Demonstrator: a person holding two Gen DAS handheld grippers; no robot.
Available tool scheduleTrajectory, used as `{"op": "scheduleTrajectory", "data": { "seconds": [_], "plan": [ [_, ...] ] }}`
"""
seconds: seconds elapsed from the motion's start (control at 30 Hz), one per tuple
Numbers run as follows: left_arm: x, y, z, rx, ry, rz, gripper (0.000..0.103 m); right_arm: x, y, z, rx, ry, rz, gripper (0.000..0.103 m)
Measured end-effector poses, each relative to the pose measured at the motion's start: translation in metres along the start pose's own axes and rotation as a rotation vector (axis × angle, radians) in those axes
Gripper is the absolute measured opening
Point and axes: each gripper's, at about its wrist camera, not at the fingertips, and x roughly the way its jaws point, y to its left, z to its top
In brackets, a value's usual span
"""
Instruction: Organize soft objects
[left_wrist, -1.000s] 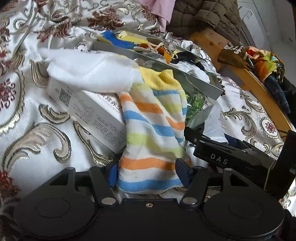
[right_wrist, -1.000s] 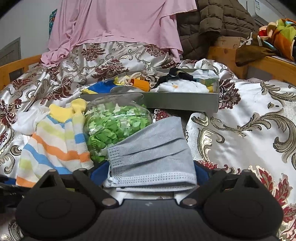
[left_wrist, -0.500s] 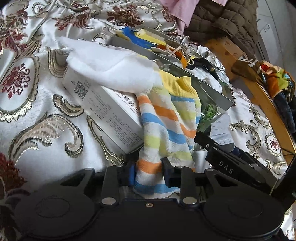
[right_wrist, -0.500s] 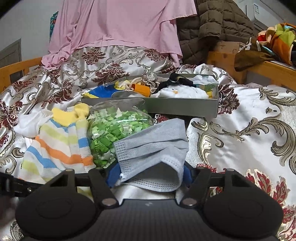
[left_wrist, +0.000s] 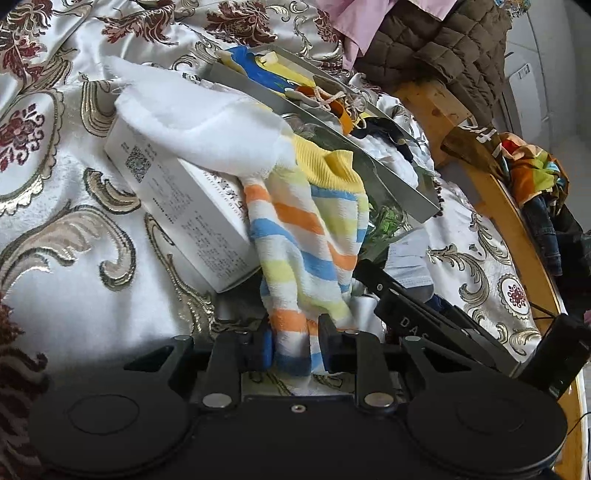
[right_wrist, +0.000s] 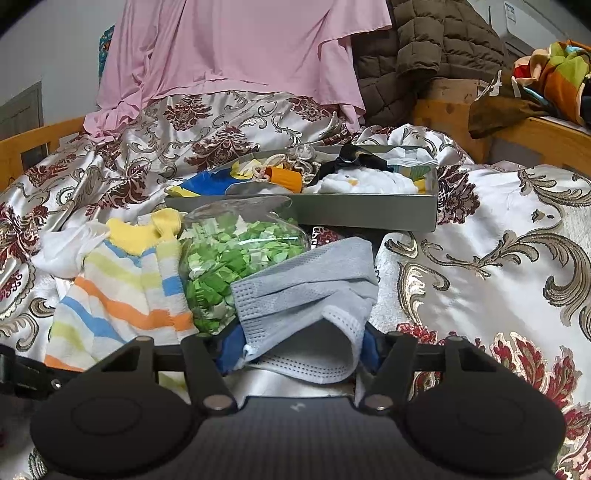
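Tongs on both sides are mid-pickup: your left tongs (left_wrist: 295, 349) clench the striped sock (left_wrist: 306, 240) draped off the white box (left_wrist: 184, 206), your right tongs (right_wrist: 297, 350) pinch the grey mask (right_wrist: 306, 291) on the bed. Next, I judge, lift both clear and carry them to the grey tray (right_wrist: 332, 212) just behind, watching the sock's drag on the white cloth (left_wrist: 199, 129).

Striped sock (left_wrist: 310, 251) draped over white box; grey face mask (right_wrist: 306, 291) crumpled against green-filled bag.
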Motion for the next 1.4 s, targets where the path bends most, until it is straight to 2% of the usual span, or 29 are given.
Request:
{"op": "scheduleTrajectory", "data": {
  "seconds": [0.07, 0.13, 0.4, 0.6, 0.67, 0.77, 0.83, 1.17, 1.27, 1.4],
  "plan": [
    [0.004, 0.001, 0.002, -0.024, -0.003, -0.007, 0.029, 0.000, 0.000, 0.000, -0.001, 0.000, 0.000, 0.066],
    [0.012, 0.001, 0.003, -0.055, 0.017, -0.015, 0.034, 0.000, -0.001, 0.000, -0.004, 0.002, 0.002, 0.064],
    [0.027, -0.001, 0.004, -0.100, 0.010, -0.001, 0.038, -0.003, 0.001, 0.001, -0.006, 0.005, 0.017, 0.051],
    [0.023, -0.008, 0.004, -0.040, -0.009, 0.029, 0.017, -0.005, 0.002, 0.003, -0.008, 0.001, 0.011, 0.045],
    [0.017, -0.013, 0.003, 0.018, -0.034, 0.068, 0.015, -0.007, 0.001, 0.004, -0.006, 0.000, 0.018, 0.044],
    [0.007, -0.027, -0.001, 0.185, -0.098, 0.199, 0.011, -0.013, 0.004, 0.004, -0.029, -0.011, 0.022, 0.044],
    [-0.001, -0.034, -0.004, 0.275, -0.131, 0.260, 0.009, -0.017, 0.007, 0.004, -0.049, -0.023, 0.018, 0.044],
    [-0.043, -0.063, -0.026, 0.554, -0.269, 0.461, 0.009, -0.043, 0.013, 0.011, -0.054, -0.091, 0.046, 0.044],
    [-0.050, -0.070, -0.032, 0.655, -0.268, 0.521, 0.009, -0.051, 0.017, 0.014, -0.063, -0.114, 0.064, 0.044],
    [-0.047, -0.077, -0.038, 0.810, -0.196, 0.627, 0.009, -0.064, 0.023, 0.016, -0.094, -0.140, 0.084, 0.044]
  ]
}}
